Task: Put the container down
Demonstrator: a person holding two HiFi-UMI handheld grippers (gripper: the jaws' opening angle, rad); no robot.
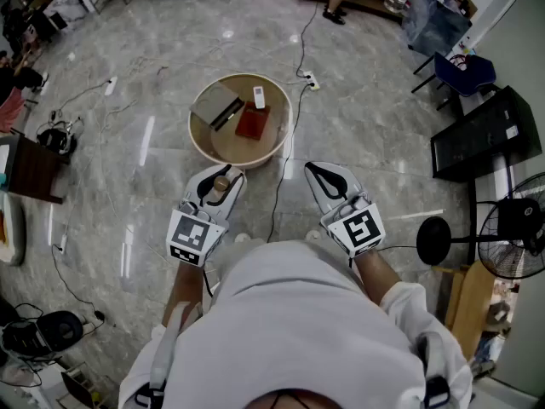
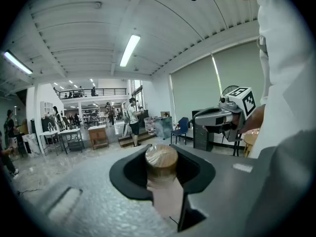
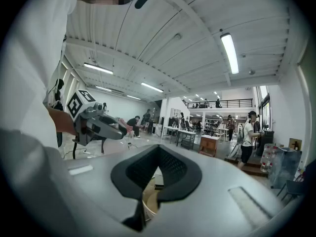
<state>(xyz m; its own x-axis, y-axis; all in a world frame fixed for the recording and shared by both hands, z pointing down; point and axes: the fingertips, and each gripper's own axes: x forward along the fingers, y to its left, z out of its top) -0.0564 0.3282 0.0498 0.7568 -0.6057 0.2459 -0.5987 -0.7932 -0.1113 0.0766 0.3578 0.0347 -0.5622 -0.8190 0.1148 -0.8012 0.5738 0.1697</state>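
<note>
A small pale container [image 1: 220, 183] with a round cork-like lid [image 2: 161, 158] sits between the jaws of my left gripper [image 1: 219, 180], which is shut on it and held in the air short of a round beige table [image 1: 197, 139]. In the left gripper view the container's body [image 2: 167, 199] runs back between the dark pads. My right gripper [image 1: 320, 175] hangs beside it at about the same height, shut, with nothing in it. Through the slot under its jaws in the right gripper view I see part of the round table [image 3: 149, 202].
On the round table lie a tan box [image 1: 215, 105], a red item [image 1: 253, 122] and a white remote [image 1: 259, 97]. A cable [image 1: 298, 49] crosses the glossy floor. A black cabinet [image 1: 481, 135], a fan [image 1: 515, 237] and a blue chair [image 1: 464, 71] stand at the right.
</note>
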